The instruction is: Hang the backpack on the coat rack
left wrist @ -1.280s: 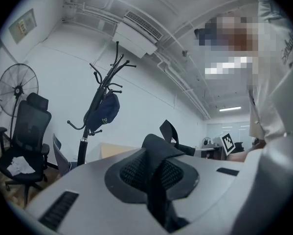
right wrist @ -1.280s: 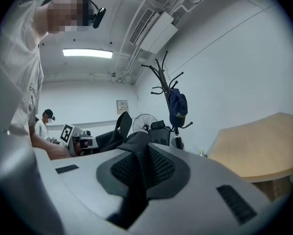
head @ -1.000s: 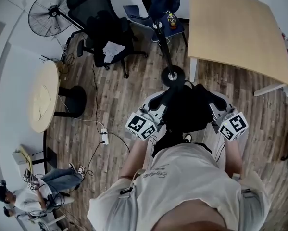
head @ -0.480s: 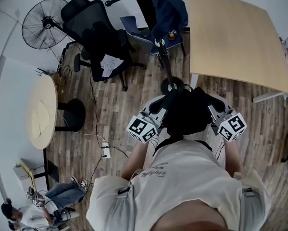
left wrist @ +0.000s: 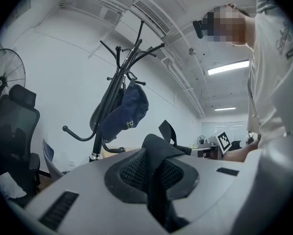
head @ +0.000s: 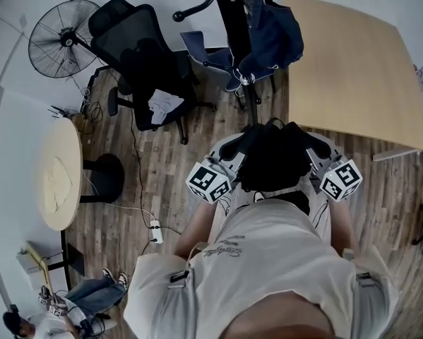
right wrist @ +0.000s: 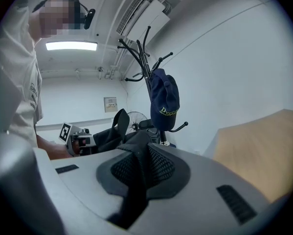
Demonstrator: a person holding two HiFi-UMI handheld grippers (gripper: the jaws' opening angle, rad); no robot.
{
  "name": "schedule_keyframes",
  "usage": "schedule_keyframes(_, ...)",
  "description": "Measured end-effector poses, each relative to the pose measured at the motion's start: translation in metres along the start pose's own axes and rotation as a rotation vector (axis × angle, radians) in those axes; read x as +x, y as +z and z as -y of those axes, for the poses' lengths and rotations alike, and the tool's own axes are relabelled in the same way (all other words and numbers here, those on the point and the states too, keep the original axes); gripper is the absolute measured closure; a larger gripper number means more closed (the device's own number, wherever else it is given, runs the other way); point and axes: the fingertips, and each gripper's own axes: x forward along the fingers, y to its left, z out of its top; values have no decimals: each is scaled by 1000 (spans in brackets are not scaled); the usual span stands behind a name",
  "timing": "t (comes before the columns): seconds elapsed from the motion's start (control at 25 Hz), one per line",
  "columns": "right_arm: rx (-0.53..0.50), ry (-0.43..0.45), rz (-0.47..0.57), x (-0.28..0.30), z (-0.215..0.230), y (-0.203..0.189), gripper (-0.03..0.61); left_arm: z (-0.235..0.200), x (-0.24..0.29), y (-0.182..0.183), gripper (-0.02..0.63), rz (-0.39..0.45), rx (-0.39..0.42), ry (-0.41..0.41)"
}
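**A:** How are the left tongs (left wrist: 155, 173) seen to be set?

**B:** They are closed on a fold of black webbing. It belongs to the black fabric backpack (head: 271, 157), and it is pinched between the pads with no gap shown.

**A:** And where is the backpack found?

**B:** It is held up in front of the person's pale shirt (head: 267, 260), clear of the wooden plank floor (head: 162, 175). It is slung between the two tongs. The right tongs (right wrist: 136, 173) are likewise clamped on a black strap fold at the other side.

**A:** What is seen ahead of it?

**B:** At the left, a black mesh office chair (head: 144, 51) is seen. Next comes the black metal coat rack (head: 232, 20), near the backpack, with a dark blue fabric item (head: 275, 41) already hung on it. A light wooden surface (head: 352, 55) is seen at the right.

**A:** How is the backpack expected to handle?

**B:** It is judged soft and saggy, so drooping and swinging between the grips are likely. Its weight cannot be read. Webbing is not slippery, so a firm pinch should be kept easily.

**A:** Where should hold be taken for hanging?

**B:** A strap or the top loop is best kept spread between the tongs, so that an opening is offered to a free hook. A hook away from the blue item is to be preferred, since snagging is possible there.
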Motion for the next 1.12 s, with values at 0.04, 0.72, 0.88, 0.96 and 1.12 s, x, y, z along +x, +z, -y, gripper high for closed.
schedule_keyframes(0.04, -1, 2, -1, 8, 3, 0, 552, -8, 2, 1, 572, -1, 3, 4)
schedule_keyframes(0.72, 23, 148, -142, 95, 50, -35, 552, -99, 17, -31, 572, -5, -171, 208)
schedule_keyframes(0.88, 31, 177, -191, 108, 62, -51, 552, -111, 21, -46, 572, -27, -187, 253)
schedule_keyframes(0.96, 24, 193, -213, 116, 65, -54, 552, -118, 21, -50, 572, -35, -189, 271)
schedule_keyframes(1.12, 11, 219, -247, 129, 75, -64, 552, -131, 26, -60, 572, -48, -195, 303)
